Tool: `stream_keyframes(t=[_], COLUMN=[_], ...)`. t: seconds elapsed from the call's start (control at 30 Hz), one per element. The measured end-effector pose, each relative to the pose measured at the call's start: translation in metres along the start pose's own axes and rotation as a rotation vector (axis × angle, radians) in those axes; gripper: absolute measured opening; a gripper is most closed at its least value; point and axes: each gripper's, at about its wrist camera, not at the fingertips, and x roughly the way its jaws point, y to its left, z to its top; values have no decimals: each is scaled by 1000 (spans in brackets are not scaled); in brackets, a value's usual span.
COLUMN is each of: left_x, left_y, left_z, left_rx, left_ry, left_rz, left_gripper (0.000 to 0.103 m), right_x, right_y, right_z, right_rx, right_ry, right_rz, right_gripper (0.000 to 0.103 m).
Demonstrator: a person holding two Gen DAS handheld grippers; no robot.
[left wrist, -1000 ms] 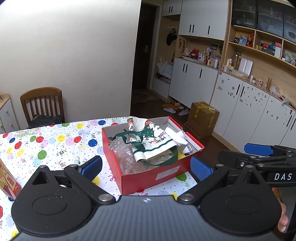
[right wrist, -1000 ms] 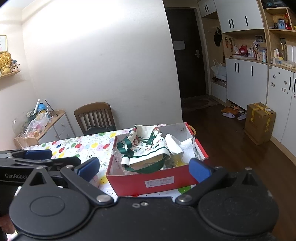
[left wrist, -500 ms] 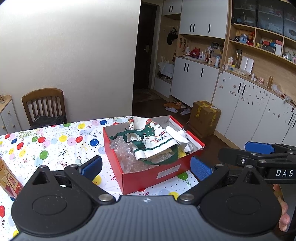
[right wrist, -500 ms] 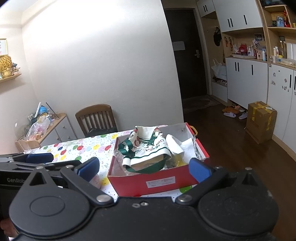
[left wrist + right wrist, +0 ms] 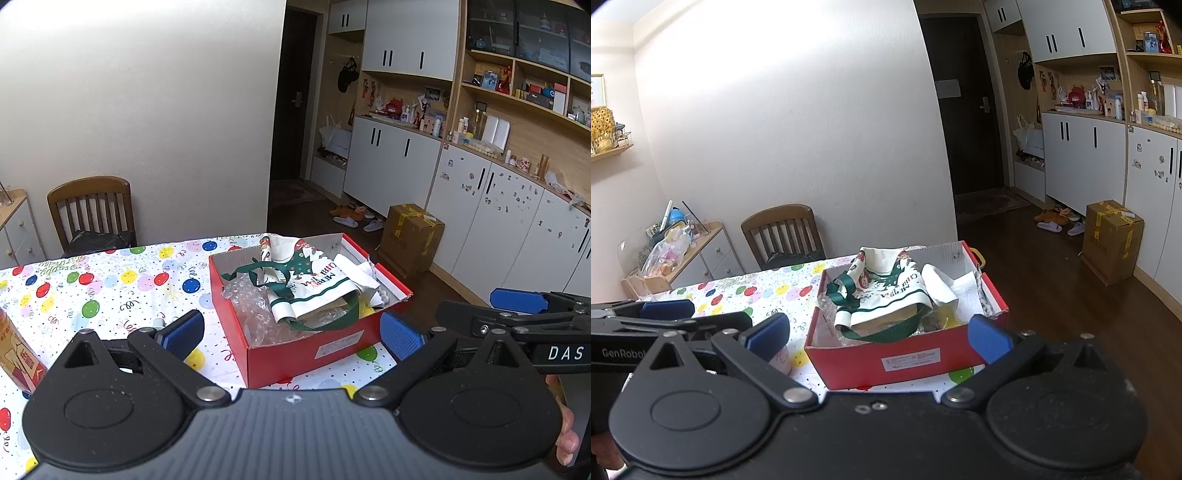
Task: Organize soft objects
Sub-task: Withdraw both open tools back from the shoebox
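The table (image 5: 110, 284) carried your red box (image 5: 295, 354) at its right edge; inside lay the Christmas bag (image 5: 314, 284) on bubble wrap (image 5: 251, 310). Your left gripper (image 5: 291, 330) and right gripper (image 5: 879, 332) hovered short of it, fingers apart, empty.

box (image 5: 295, 354) on table (image 5: 110, 288) | bag (image 5: 314, 284) in box (atop bubble wrap (image 5: 251, 314)) | chair (image 5: 92, 210) behind table

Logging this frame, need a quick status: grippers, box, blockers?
Left gripper open, empty. Right gripper open, empty. Red box on table, Christmas bag and bubble wrap inside, untouched. Nothing between grippers and box.
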Motion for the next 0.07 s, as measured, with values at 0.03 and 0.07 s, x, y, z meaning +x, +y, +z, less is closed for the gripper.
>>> stream_keyframes(t=[0.03,0.07], left_x=[0,0], left_y=[0,1], left_z=[0,0], left_rx=[-3,-4], left_ry=[1,2], left_rz=[-3,-4], left_gripper=[102,102], right_x=[0,0], right_y=[0,0], right_z=[0,0], right_rx=[1,2], right_ry=[0,0], right_rz=[1,1], right_gripper=[103,103])
